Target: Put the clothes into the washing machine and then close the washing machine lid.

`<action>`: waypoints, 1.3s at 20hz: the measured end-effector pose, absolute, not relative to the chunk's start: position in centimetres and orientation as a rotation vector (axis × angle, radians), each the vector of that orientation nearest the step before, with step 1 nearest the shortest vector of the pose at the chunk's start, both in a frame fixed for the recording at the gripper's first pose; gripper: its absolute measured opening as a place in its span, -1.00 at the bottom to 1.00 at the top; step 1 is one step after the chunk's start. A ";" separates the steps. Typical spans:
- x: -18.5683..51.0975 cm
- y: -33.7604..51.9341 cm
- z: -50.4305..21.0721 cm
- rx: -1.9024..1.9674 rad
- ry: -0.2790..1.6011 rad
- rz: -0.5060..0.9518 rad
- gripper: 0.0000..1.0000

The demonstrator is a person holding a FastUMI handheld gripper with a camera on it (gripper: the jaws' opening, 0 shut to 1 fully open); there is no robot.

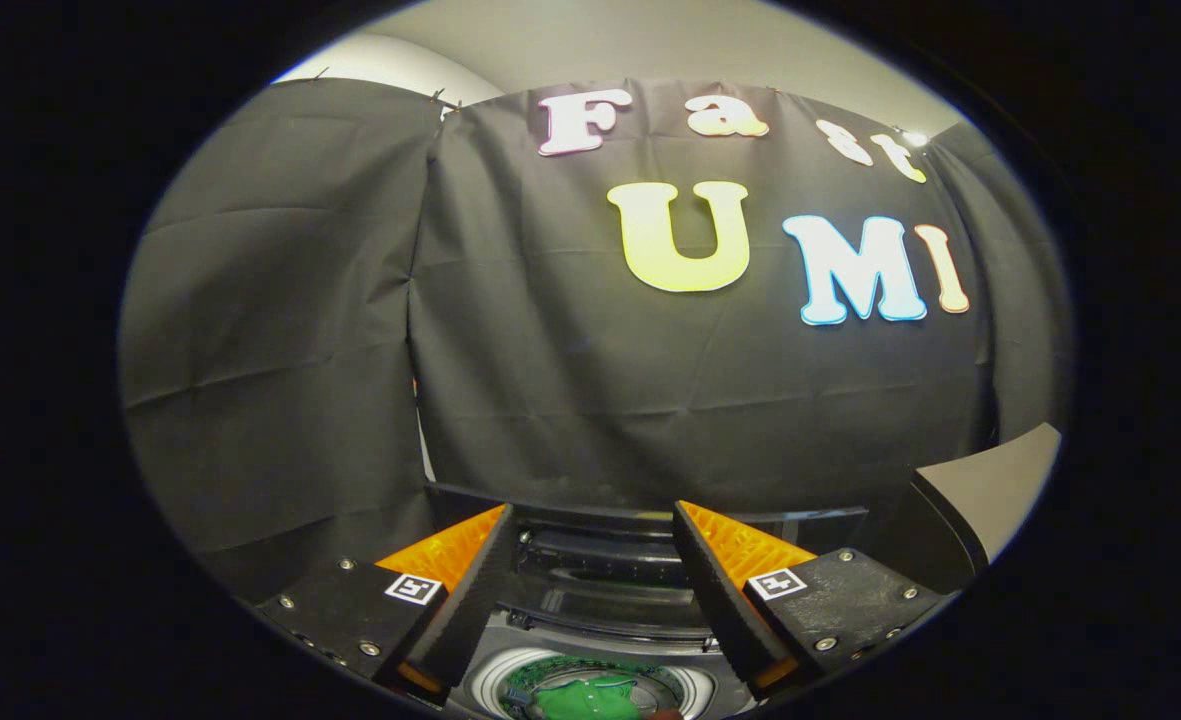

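Note:
My gripper (590,520) is open, its two fingers spread wide with nothing between them. Below and between the fingers lies the washing machine (590,610), its dark top panel facing me and its round drum opening low in view. A green piece of clothing (590,697) rests inside the drum, inside the pale drum rim (490,680). The raised lid (650,516) stands as a dark edge just beyond the fingertips, against the black cloth wall.
The black cloth wall (570,350) hangs close behind the machine. A grey slanted panel (995,485) stands to the right of the machine, beyond my right finger.

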State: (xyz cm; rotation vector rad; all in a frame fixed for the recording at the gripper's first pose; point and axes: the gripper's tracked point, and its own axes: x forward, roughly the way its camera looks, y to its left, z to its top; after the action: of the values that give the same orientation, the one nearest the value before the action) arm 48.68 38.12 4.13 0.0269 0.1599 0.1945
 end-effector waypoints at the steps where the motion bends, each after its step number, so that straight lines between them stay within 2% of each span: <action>1: 49.1 38.2 4.1 0.028 0.169 0.180 0.91; 12: 55.9 39.1 3.9 0.043 0.335 0.086 0.91; 18: 59.0 39.0 1.6 0.057 0.520 0.024 0.92; 23: 59.2 39.3 -2.1 0.066 0.745 0.014 0.92; 26: 59.1 38.6 -3.2 0.049 0.771 0.005 0.94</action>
State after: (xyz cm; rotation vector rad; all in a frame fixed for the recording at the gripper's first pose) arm 59.07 38.60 -3.16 0.0494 0.7709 0.0049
